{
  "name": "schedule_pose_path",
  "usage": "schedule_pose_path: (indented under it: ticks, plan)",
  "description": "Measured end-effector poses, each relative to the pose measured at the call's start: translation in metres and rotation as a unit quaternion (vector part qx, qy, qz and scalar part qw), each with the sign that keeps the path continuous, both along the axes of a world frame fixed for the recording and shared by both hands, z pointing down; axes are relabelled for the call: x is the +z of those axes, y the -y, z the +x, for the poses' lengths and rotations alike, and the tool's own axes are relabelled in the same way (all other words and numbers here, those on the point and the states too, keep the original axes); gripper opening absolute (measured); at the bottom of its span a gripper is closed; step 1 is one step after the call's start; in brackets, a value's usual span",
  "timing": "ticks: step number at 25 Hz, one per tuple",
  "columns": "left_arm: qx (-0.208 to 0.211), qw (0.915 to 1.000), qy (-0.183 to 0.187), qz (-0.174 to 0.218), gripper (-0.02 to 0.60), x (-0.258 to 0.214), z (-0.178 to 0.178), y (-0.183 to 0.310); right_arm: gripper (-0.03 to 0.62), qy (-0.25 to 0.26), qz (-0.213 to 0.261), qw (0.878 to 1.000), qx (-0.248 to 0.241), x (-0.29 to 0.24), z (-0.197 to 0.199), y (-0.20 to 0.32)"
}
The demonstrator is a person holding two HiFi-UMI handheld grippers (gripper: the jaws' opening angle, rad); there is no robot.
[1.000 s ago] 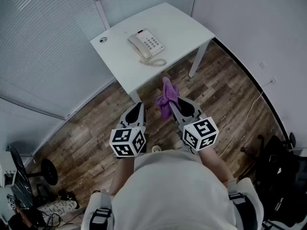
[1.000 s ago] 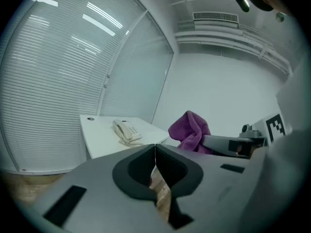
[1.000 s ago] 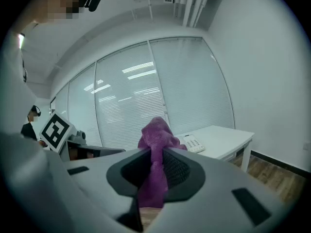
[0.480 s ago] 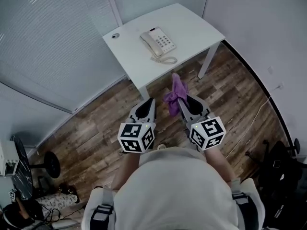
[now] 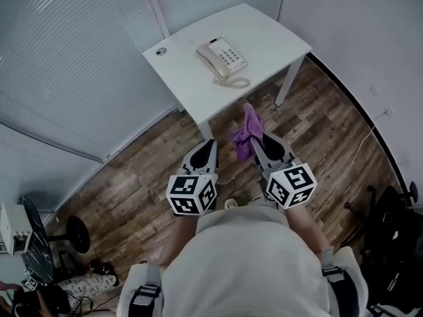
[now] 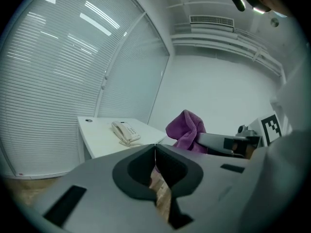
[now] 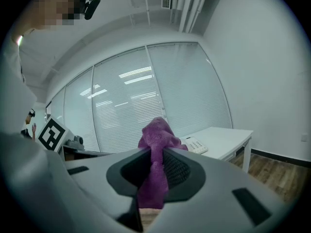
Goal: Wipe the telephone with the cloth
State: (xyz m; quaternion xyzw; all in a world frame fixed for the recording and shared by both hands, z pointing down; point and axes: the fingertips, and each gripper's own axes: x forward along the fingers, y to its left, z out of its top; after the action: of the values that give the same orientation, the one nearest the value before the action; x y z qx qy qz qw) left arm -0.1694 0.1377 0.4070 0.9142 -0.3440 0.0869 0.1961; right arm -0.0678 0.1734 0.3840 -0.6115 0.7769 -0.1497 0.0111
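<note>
"Anything changing over there?"

"Only slightly. The head view is swinging, so everything is drifting rightwards across it. The worktop (image 5: 192, 78) and the telephone (image 5: 223, 57) are now sitting further right, and a touch higher, than a second ago."

"And the hands?"

"The left tool (image 5: 211, 142) and the right tool (image 5: 255, 137), with the cloth (image 5: 244, 132), are sliding right by about the same amount. The clutter on the floor (image 5: 132, 183) at the lower left is creeping right too."
</note>
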Motion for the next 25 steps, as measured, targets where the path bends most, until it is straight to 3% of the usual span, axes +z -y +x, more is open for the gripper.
schedule_pose_path:
  ticks: [14, 25]
  plan:
    - [-0.020, 0.9994, 0.003, -0.027, 0.021, 0.018, -0.025, 0.011, 0.077, -0.003, -0.010, 1.000, -0.006, -0.001, -0.009, 0.005]
    - [-0.065, 0.9973, 0.005, -0.034, 0.021, 0.023, -0.008, 0.064, 0.078, -0.011, -0.004, 0.999, -0.053, 0.002, 0.013, 0.070]
